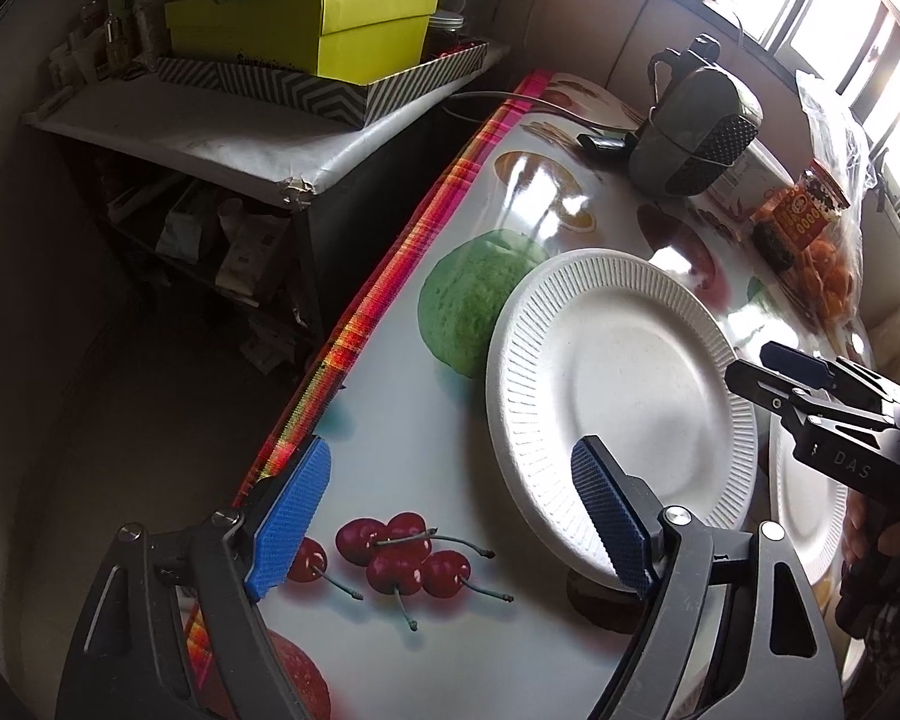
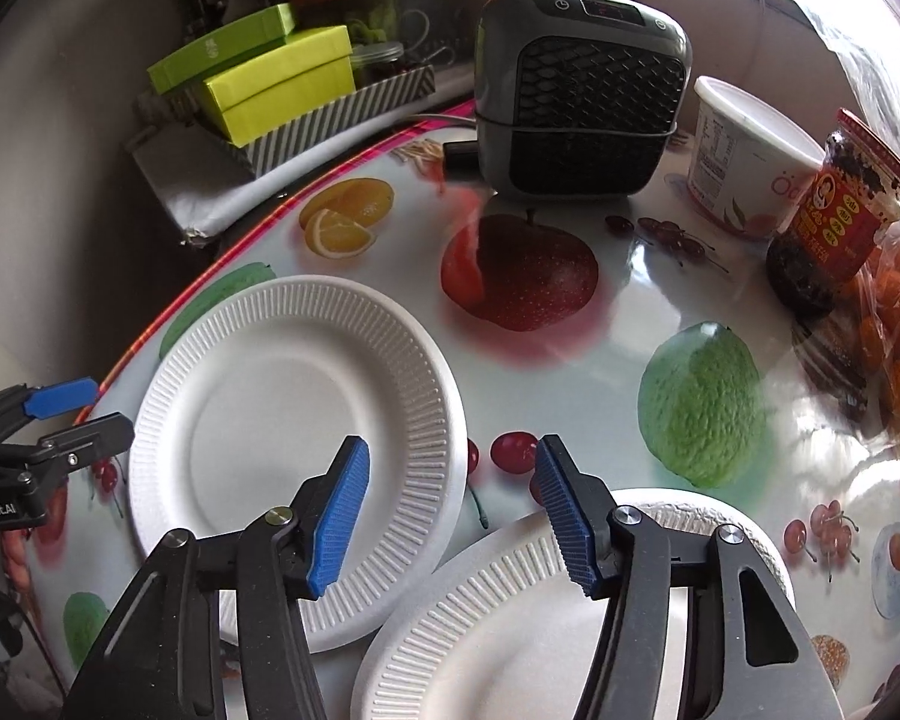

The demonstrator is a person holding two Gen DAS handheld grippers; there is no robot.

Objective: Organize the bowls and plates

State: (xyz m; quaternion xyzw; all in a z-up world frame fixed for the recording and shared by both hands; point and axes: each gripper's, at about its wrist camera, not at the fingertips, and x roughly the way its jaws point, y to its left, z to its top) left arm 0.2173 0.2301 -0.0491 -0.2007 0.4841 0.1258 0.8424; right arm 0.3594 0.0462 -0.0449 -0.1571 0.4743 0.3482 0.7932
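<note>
Plate (image 2: 294, 420) under open right claw (image 2: 447, 516)

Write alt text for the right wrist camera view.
The open right gripper hovers over two white ribbed paper plates on a glossy fruit-print tablecloth. Behind stand a grey fan heater and a red-labelled sauce jar.

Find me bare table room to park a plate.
Free: the middle stretch between the left plate, heater and jar. Also the near-left strip by the table edge. Crowded: far right, around the tub and orange bag.
</note>
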